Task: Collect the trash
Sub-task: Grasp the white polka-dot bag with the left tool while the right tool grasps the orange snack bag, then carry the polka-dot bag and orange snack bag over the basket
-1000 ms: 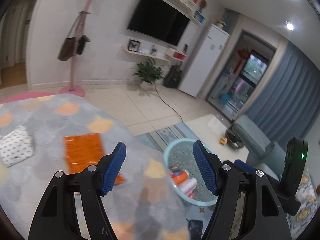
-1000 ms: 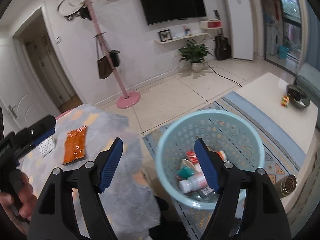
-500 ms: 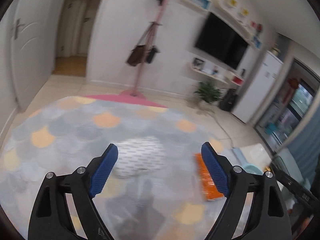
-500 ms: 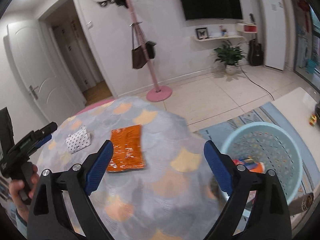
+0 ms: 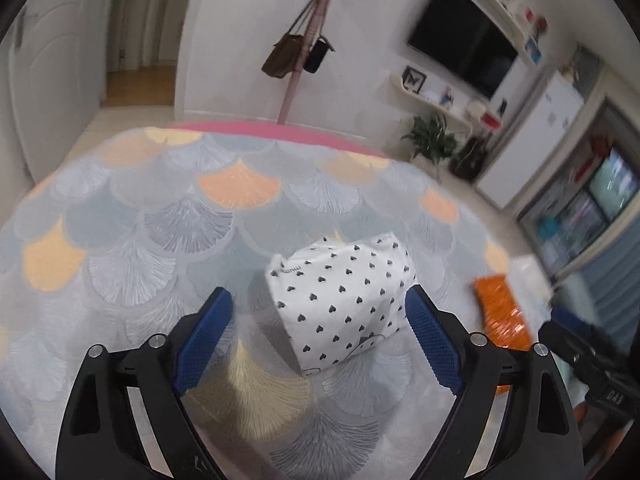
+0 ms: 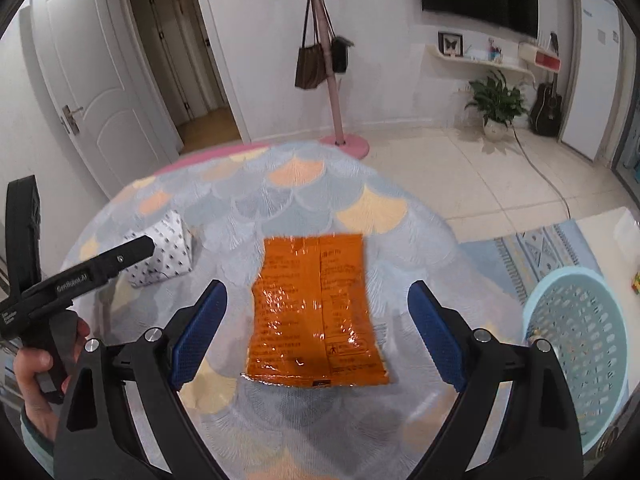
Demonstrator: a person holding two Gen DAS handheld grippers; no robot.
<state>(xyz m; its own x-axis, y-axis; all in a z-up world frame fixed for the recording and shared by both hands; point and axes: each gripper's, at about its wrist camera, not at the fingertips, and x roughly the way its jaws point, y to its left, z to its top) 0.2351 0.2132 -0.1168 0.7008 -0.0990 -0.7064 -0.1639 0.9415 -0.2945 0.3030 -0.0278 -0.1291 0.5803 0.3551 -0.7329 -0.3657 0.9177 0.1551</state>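
A white bag with black hearts (image 5: pixel 340 300) lies on the round table's scale-pattern cloth (image 5: pixel 180 220). My left gripper (image 5: pixel 318 336) is open just above it, a finger on either side. An orange foil wrapper (image 6: pixel 316 312) lies flat on the same table. My right gripper (image 6: pixel 316 336) is open above it, a finger on either side. The wrapper also shows at the right of the left wrist view (image 5: pixel 500 316). The white bag shows at the left of the right wrist view (image 6: pixel 164 256), partly behind the left gripper (image 6: pixel 132 252).
A light blue perforated trash basket (image 6: pixel 580 344) stands on the floor right of the table, beside a patterned rug (image 6: pixel 540 252). A pink coat stand (image 6: pixel 332 60) with bags stands beyond the table. A potted plant (image 6: pixel 496 104) and a guitar (image 6: pixel 546 108) are by the far wall.
Both grippers have swung away from the basket and over the table. The left one has closed in on the white bag, the right one on the orange wrapper. Both stay open.
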